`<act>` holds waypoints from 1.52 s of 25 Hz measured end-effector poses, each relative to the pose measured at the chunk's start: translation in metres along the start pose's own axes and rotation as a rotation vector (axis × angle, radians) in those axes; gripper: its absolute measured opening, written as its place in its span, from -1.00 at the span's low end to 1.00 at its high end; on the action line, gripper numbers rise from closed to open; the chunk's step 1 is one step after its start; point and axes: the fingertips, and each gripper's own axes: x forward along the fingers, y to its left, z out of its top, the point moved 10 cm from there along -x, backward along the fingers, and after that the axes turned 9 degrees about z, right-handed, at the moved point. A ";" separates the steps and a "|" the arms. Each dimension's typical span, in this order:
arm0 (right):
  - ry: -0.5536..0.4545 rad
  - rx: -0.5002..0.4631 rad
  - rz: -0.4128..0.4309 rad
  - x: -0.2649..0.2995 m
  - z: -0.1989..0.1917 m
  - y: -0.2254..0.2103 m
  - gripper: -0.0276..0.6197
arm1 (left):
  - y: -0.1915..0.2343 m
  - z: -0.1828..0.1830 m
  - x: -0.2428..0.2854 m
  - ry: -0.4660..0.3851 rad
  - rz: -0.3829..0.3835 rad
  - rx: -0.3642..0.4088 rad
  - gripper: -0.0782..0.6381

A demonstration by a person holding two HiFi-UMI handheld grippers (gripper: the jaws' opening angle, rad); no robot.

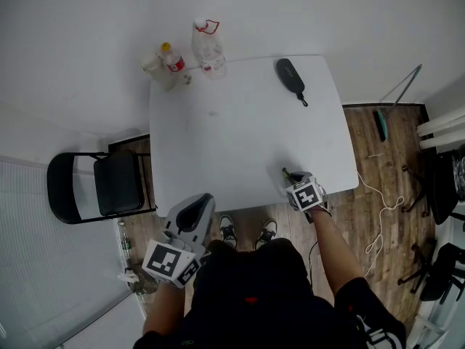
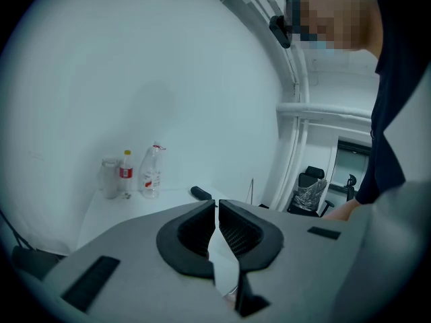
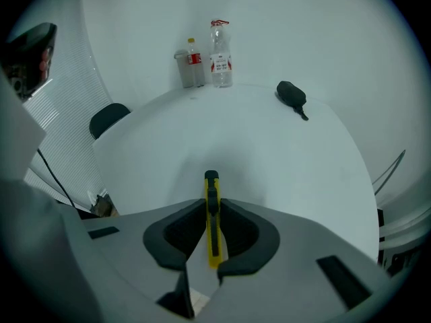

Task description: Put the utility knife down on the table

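Pinching the slim yellow-and-black utility knife (image 3: pixel 212 187) mid-handle, the right gripper's (image 3: pixel 213 204) fingers (image 3: pixel 239 231) hold it above the white tabletop's (image 3: pixel 269 153) near edge; probably light, stiff, slick, best held there; left gripper's (image 2: pixel 217 204) fingers pressed together, empty.

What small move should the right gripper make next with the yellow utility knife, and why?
Probably lower the right gripper gently until the utility knife lies on the table, before opening. Its fingers are clamped on the knife, which points down over bare tabletop near the front edge. Whether the tip already touches the table is unclear.
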 end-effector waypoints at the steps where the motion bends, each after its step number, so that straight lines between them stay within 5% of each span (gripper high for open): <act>1: -0.004 0.000 0.002 0.000 0.000 0.000 -0.71 | 0.001 0.000 -0.001 0.000 0.003 -0.003 -0.68; 5: 0.021 -0.013 0.049 0.001 0.000 0.006 -0.47 | 0.002 0.000 -0.007 -0.020 0.012 -0.012 -0.68; 11: -0.055 -0.049 -0.021 -0.017 0.010 0.011 -0.47 | 0.005 0.005 -0.012 -0.047 0.004 -0.014 -0.68; 21: -0.560 -0.119 -0.156 -0.163 0.068 0.054 -0.75 | -0.002 0.027 -0.008 -0.118 -0.089 0.015 -0.68; 38: -1.034 -0.210 -0.294 -0.313 0.071 0.159 -0.84 | -0.021 0.076 -0.013 -0.230 -0.269 0.132 -0.68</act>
